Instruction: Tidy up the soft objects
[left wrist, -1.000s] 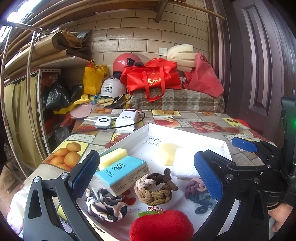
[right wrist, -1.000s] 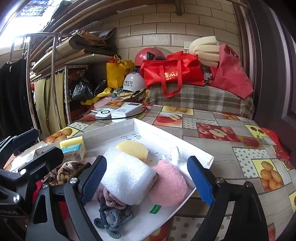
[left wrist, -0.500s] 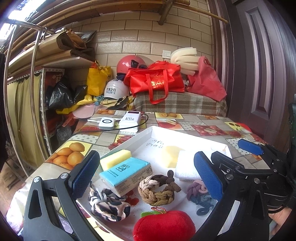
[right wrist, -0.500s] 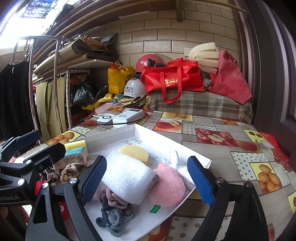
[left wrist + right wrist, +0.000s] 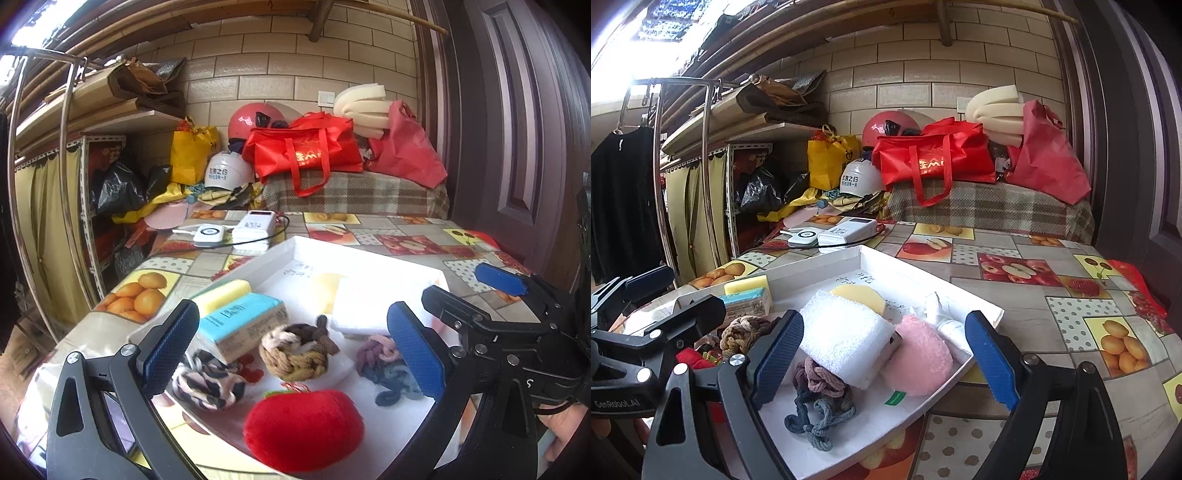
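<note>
**Both grippers wide, nothing held, soft items wait in tray**

Fingers (image 5: 777,356) of right gripper (image 5: 884,360) spread wide, empty; left gripper (image 5: 291,345) likewise. White towel roll (image 5: 846,338) lies mid white tray (image 5: 982,312), pink puff (image 5: 918,356) touching it near the right edge. Both likely light, squashy; pinch the roll across its middle

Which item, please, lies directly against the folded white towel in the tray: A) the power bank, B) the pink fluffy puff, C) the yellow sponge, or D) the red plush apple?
B: in the right wrist view the pink fluffy puff presses against the folded white towel.
</note>
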The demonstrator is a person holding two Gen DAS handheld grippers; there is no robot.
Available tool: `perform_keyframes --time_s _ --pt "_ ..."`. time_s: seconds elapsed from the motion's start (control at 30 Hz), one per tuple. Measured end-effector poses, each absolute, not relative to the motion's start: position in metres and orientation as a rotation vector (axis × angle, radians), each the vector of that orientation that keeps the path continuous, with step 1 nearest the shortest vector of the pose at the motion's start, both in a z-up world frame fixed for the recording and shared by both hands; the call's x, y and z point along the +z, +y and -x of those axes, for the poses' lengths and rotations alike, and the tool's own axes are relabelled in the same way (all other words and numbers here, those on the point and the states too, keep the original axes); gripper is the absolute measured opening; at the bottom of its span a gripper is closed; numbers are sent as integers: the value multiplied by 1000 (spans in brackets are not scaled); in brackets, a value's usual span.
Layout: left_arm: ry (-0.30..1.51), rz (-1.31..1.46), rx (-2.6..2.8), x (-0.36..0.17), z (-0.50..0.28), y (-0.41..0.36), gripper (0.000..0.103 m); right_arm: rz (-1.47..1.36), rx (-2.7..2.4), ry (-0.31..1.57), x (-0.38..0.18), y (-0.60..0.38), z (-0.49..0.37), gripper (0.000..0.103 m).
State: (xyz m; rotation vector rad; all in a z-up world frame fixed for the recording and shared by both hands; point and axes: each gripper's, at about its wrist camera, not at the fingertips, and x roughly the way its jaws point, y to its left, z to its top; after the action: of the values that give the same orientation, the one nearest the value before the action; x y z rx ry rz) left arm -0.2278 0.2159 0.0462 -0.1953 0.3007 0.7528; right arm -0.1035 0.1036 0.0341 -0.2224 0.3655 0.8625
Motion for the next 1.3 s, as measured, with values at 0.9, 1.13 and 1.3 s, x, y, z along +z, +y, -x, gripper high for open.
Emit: perform_keyframes --time_s 0.9,1.13,1.3 --pt "238 73 796 63 233 101 103 65 572 166 65 -73 156 89" --pt "321 42 954 60 220 92 103 34 575 254 62 -83 140 102" --pt "351 85 894 55 218 97 103 54 564 237 61 -81 147 103"
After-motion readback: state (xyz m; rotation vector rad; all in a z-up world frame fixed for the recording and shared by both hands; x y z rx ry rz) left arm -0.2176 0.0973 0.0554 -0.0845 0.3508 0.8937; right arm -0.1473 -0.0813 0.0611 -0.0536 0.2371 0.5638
